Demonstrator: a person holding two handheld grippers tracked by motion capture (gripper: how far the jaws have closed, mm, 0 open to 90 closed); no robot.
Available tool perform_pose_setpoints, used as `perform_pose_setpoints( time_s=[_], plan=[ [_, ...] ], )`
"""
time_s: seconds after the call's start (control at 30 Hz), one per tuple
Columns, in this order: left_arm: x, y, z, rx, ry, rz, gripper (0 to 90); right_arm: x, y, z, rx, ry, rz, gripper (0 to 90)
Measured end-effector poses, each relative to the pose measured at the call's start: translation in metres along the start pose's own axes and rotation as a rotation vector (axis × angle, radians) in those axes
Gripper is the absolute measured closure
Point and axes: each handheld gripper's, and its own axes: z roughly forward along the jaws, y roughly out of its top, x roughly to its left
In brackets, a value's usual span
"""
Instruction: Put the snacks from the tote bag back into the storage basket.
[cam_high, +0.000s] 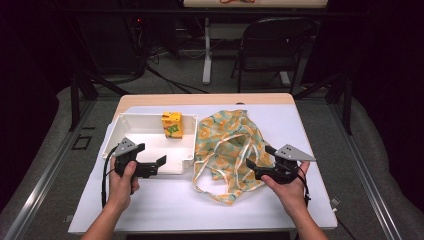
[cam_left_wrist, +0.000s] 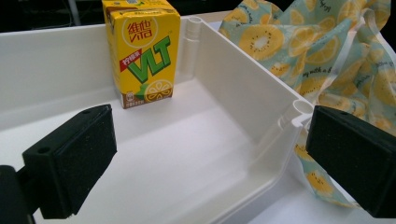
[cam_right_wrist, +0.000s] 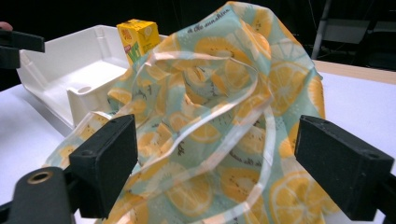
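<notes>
A yellow drink carton (cam_high: 171, 124) stands upright at the far right corner of a white tray (cam_high: 131, 126); its VLT label faces me in the left gripper view (cam_left_wrist: 142, 51). A crumpled lemon-print cloth bag (cam_high: 230, 147) with pale straps lies right of the tray. My left gripper (cam_high: 150, 160) is open at the tray's near edge, its jaws wide apart over the tray wall (cam_left_wrist: 261, 107). My right gripper (cam_high: 260, 159) is open at the bag's right side, with the bag (cam_right_wrist: 219, 121) bulging between its jaws but not pinched.
The table has a white cover (cam_high: 170, 200) with bare space in front of the tray and bag. A wooden strip (cam_high: 205, 99) runs along the far edge. A folding chair (cam_high: 272, 45) and a table leg (cam_high: 207, 50) stand beyond the table.
</notes>
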Motion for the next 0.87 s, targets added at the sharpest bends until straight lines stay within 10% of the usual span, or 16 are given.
perform_pose_setpoints(
  time_s=[0.87],
  plan=[
    [0.001,-0.026,-0.024,0.022,0.003,-0.002,0.7,-0.032,-0.022,-0.039,0.024,-0.085,0.023,8.2]
  ],
)
